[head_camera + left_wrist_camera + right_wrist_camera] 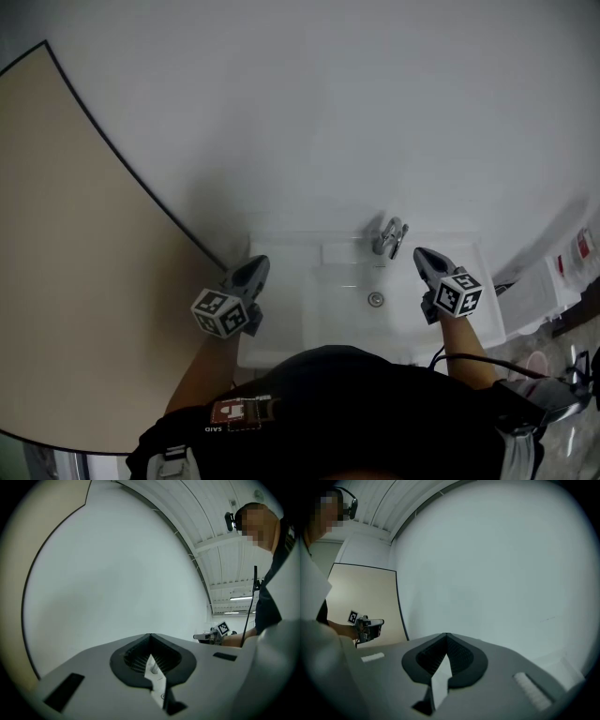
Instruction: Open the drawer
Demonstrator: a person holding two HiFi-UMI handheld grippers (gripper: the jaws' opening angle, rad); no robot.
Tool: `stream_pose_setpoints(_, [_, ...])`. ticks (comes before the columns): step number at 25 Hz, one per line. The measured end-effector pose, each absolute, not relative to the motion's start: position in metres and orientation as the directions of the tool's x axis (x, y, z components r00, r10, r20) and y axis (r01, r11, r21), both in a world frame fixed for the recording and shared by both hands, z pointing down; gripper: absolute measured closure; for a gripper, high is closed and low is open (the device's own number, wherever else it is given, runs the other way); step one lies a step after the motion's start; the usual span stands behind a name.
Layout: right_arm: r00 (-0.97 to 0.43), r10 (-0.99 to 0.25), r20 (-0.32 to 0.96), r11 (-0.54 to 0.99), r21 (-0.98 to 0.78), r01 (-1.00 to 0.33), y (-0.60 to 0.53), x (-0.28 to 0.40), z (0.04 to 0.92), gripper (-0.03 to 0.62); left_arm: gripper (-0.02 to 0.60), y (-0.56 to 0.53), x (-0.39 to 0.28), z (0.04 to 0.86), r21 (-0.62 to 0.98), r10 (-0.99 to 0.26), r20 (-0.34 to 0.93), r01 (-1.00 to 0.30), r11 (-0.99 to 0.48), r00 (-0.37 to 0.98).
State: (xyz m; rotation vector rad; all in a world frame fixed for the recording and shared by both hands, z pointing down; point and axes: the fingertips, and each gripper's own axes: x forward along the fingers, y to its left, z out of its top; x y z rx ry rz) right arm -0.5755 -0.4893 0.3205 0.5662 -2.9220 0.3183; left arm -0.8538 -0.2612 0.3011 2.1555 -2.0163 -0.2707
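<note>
Hovering over the white sink (281, 328), the 2 grippers both point away from the person toward the plain white wall (328, 112). The left gripper (255, 267) sits above the sink's left rim, near its back left corner. Its own view shows the 2 jaws pressed together tip to tip with nothing between them. The right gripper (422, 255) hangs over the sink's right side, just right of the faucet (389, 236) at the back edge, and its jaws are likewise closed on nothing. The round drain (376, 299) lies in the basin between the 2 grippers, nearer the right one. A beige panel (75, 281) with a dark edge meets the wall to the left of the sink. The drawer appears in none of the 3 views, so its place, its look, the way it faces and its long axis cannot be told. Each gripper view catches the other gripper off to one side, with a bare forearm behind it.
</note>
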Motion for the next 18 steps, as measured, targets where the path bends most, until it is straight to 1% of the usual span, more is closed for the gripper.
stream_pose_setpoints(18, [-0.934, -0.298, 0.199, 0.926, -0.178, -0.334, -0.4922, -0.5801, 0.3222, 0.594, 0.583, -0.2577, -0.8458, 0.3007, 0.266, -0.999, -0.001, -0.963, -0.038, 0.039])
